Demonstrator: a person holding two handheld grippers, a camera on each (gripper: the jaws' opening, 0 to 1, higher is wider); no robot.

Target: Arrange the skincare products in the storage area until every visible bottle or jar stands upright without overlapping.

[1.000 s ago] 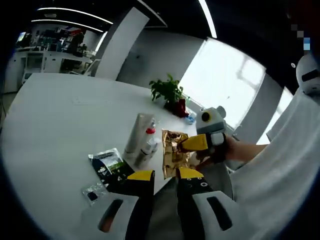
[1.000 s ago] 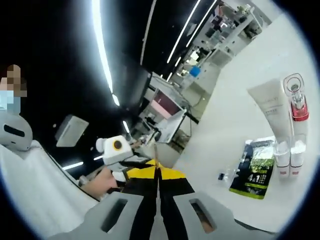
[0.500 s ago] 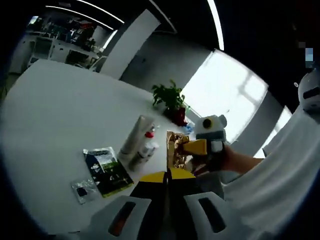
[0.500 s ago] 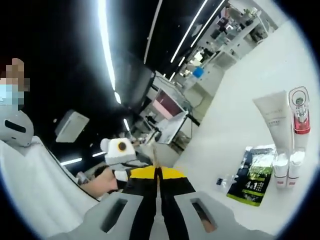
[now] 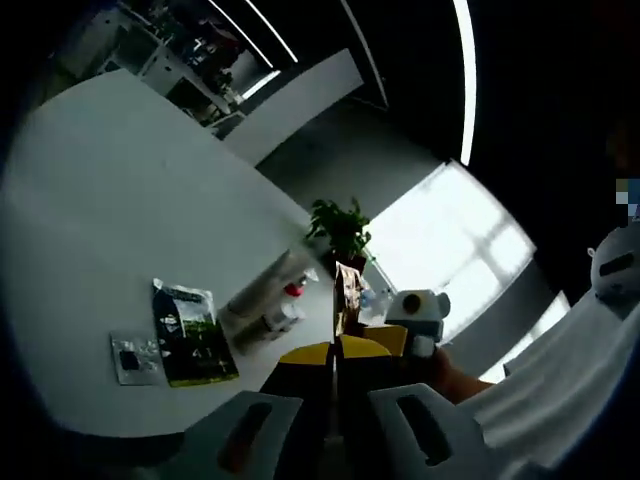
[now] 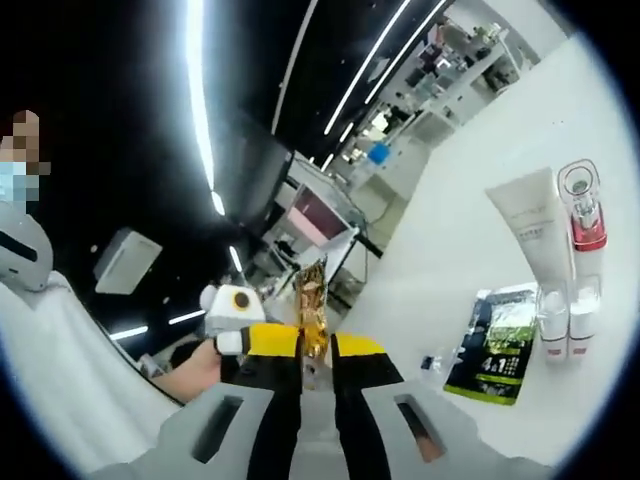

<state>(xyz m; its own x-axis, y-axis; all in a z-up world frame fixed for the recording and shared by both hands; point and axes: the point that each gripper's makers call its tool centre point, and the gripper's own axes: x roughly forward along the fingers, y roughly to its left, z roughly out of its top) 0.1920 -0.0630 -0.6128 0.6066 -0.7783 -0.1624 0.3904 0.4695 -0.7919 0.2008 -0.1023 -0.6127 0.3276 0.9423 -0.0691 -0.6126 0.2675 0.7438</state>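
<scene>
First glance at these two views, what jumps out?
A crinkled gold foil packet held up off the table between the right tongs, their jaws pressed on it. On the white table lie a dark green sachet, a white tube and a red-collared bottle, all on their sides. The left tongs have their jaws together, holding nothing.

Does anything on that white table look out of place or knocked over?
Yes. The white tube and the red-capped bottle lie flat on the table instead of standing, beside a dark packet.
</scene>
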